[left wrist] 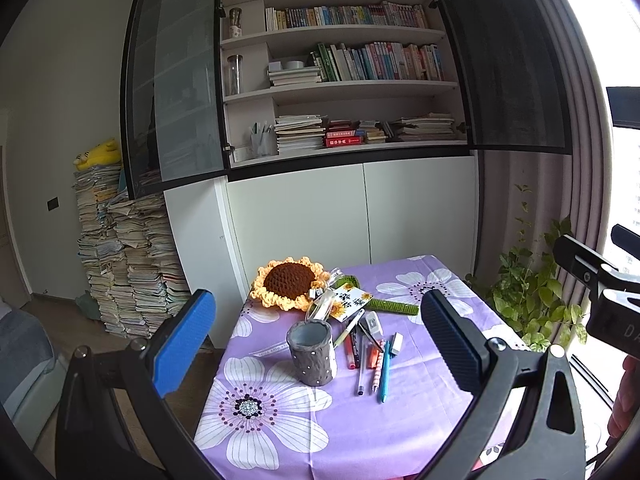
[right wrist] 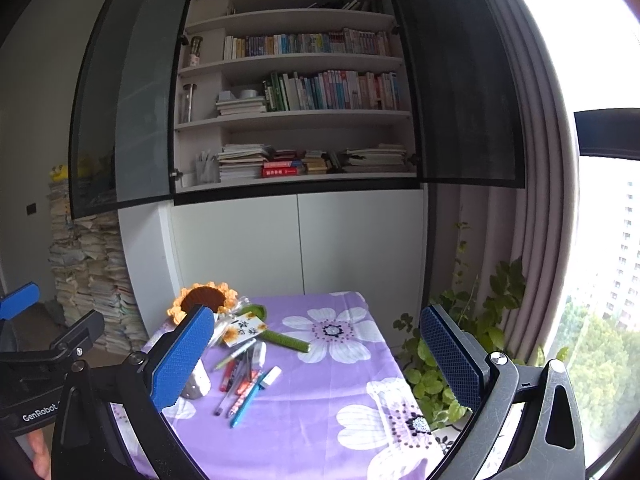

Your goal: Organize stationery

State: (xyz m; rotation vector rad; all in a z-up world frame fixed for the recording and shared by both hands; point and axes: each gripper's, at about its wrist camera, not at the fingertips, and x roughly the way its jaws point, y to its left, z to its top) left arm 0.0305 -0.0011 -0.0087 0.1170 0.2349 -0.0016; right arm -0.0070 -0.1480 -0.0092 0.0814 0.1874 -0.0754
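Note:
A grey pen holder (left wrist: pixel 313 353) stands upright and empty on the purple flowered tablecloth (left wrist: pixel 400 420). Right of it lies a loose pile of pens (left wrist: pixel 370 354), with a blue pen (left wrist: pixel 385 372) at its right edge, a white eraser (left wrist: pixel 396 344) and a small sharpener (left wrist: pixel 371 325). My left gripper (left wrist: pixel 320 346) is open and empty, held above and short of the table. My right gripper (right wrist: pixel 320 354) is open and empty too. In the right wrist view the pens (right wrist: pixel 240 380) and eraser (right wrist: pixel 271 376) lie between its fingers, and the holder (right wrist: pixel 196 384) is mostly hidden behind the left finger.
A crocheted sunflower (left wrist: pixel 290 282) with a green stem (left wrist: pixel 390 306) and a paper tag (left wrist: pixel 350 300) lies at the table's back. Behind stands a white cabinet (left wrist: pixel 360 216) with bookshelves. Stacks of books (left wrist: pixel 128 264) stand left, a potted plant (left wrist: pixel 528 296) right.

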